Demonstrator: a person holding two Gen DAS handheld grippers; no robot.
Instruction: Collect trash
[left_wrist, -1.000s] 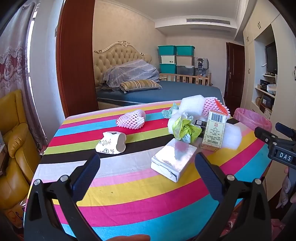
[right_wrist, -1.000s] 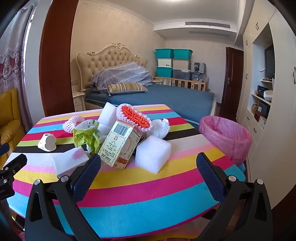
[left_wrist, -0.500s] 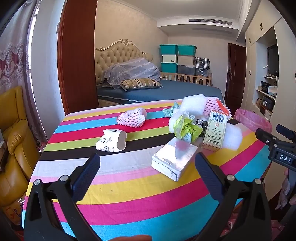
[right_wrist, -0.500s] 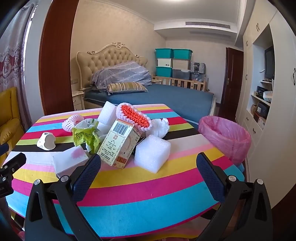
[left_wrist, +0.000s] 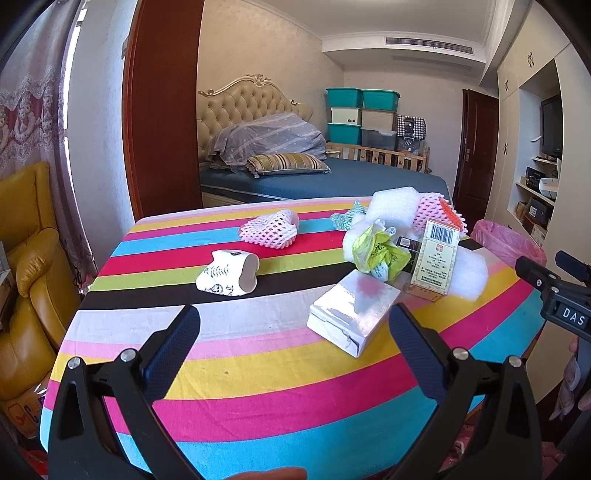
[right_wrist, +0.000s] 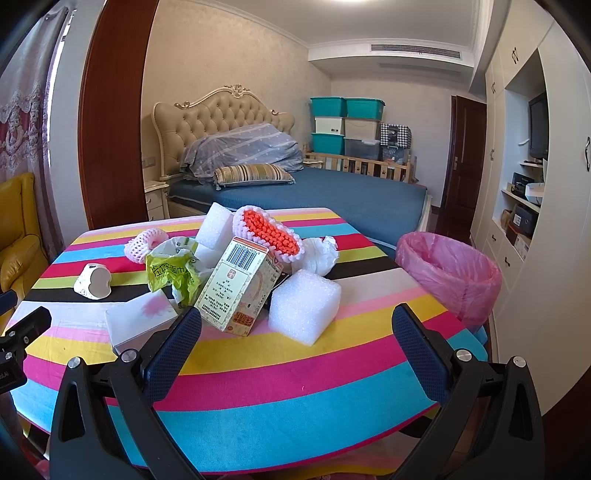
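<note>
We see nothing collected yet: trash pile (right_wrist: 236, 273) sits mid-bench (right_wrist: 295, 391), bin (right_wrist: 448, 273) off the right edge looks empty. Left gripper (left_wrist: 293, 354) and right gripper (right_wrist: 295, 354) both gape wide, holding nothing. All pickups remain.

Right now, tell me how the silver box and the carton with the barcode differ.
The silver box lies flat on the striped cloth, while the carton with the barcode stands tilted against the trash pile. The silver box is plain and shiny; the carton is cream with printed text and orange trim. The silver box sits apart in front; the carton touches a white foam block. Both are rectangular packages.
</note>
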